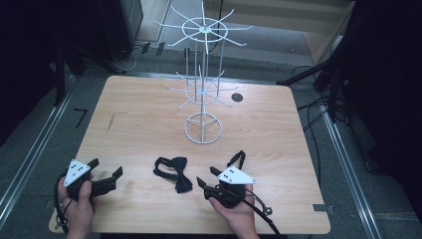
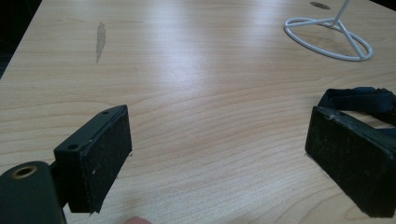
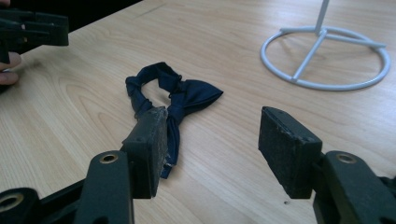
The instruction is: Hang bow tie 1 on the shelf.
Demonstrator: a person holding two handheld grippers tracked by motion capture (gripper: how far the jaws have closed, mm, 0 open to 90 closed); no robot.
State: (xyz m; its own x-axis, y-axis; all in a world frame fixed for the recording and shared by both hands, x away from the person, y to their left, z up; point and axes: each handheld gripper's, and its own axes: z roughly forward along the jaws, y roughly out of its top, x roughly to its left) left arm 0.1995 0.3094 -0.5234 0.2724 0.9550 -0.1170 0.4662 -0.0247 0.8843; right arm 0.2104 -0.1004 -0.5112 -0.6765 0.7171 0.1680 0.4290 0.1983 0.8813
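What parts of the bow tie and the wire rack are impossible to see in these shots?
- Bow tie: in the right gripper view its near wing lies behind the right hand-held gripper's jaw; in the left gripper view the picture edge and a jaw cut it off.
- White wire rack: both gripper views crop it above the base ring.

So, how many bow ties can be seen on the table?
1. The dark bow tie lies flat on the wooden table, near the front edge, between the left gripper and the right gripper, in front of the white wire stand.
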